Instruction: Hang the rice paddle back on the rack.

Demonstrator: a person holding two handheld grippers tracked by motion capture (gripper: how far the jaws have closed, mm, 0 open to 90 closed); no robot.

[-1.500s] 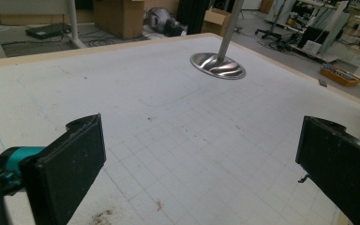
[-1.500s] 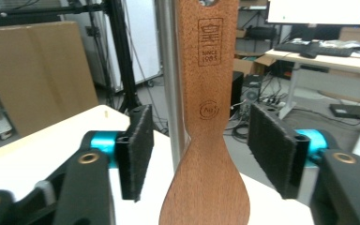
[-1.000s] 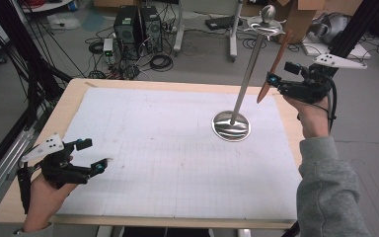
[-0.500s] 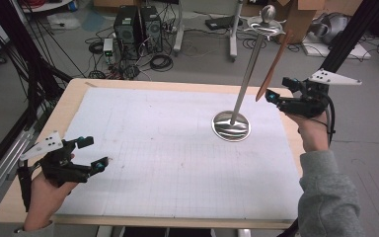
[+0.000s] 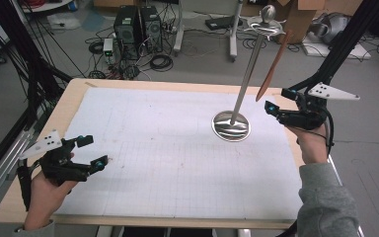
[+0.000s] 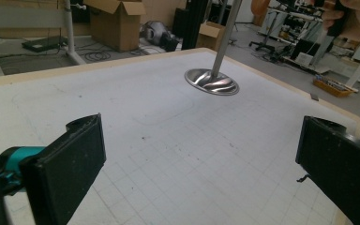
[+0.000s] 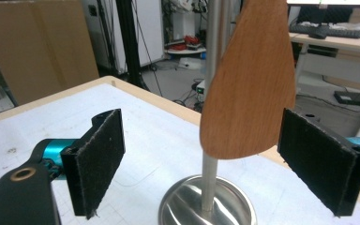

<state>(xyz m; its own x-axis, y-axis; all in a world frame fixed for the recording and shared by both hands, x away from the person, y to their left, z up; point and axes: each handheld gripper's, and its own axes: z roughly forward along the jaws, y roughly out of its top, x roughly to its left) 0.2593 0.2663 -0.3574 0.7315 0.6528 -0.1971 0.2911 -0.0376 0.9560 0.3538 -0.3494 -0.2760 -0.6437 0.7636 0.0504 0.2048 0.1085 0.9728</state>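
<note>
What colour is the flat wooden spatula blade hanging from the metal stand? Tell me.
Warm reddish-brown wood, plain grain. The hanging wooden spatula blade shows best in the right gripper view.

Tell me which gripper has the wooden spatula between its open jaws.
The right gripper: the wooden spatula hangs from the metal stand between its open jaws. The left gripper is far away, open over the table.

Left gripper [image 5: 86,152]: black frame, wide flat black jaws faced with rough pads, teal fittings behind the jaws, a pale grey three-cornered plate on top, a black cable behind the jaws. Right gripper [image 5: 276,101]: same build; a brass-coloured ring sits on the black body below its left jaw. Person's right forearm wears a grey knit sleeve [image 5: 325,202].
</note>
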